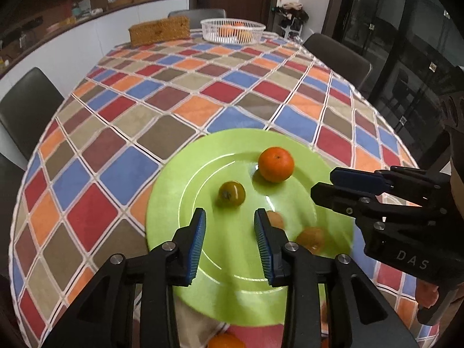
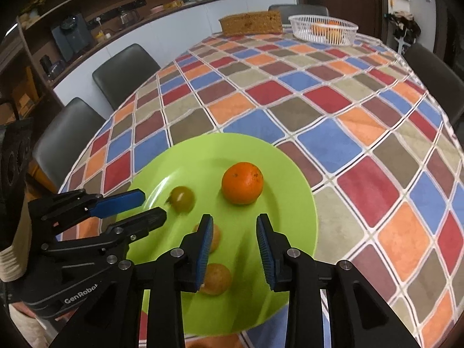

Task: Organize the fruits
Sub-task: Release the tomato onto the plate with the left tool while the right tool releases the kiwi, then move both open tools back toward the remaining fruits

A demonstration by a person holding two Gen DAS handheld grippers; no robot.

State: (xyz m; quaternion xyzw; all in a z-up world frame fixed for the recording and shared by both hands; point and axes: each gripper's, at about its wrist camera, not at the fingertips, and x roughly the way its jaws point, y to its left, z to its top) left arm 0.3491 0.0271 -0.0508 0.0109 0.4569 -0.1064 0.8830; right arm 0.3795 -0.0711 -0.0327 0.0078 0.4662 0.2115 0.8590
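A green plate (image 1: pixel 333 232) (image 2: pixel 162 171) lies on the checked tablecloth near the front edge. On it sit an orange mandarin (image 1: pixel 275 163) (image 2: pixel 242 183), a small greenish-brown fruit (image 1: pixel 231 193) (image 2: pixel 182 198) and two blurred orange-brown fruits (image 1: pixel 310 239) (image 2: pixel 216 279). My left gripper (image 1: pixel 230 243) (image 2: pixel 149 204) is open and empty over the plate's near-left part. My right gripper (image 2: pixel 235 250) (image 1: pixel 323 182) is open and empty over the plate's near-right part.
A white basket (image 1: pixel 233 30) (image 2: pixel 324 28) with orange fruit stands at the table's far end beside a brown woven box (image 1: pixel 159 31) (image 2: pixel 250 22). Dark chairs (image 1: pixel 26 107) (image 2: pixel 124 72) line the table. Another orange fruit (image 1: pixel 226 341) lies below the plate's near rim.
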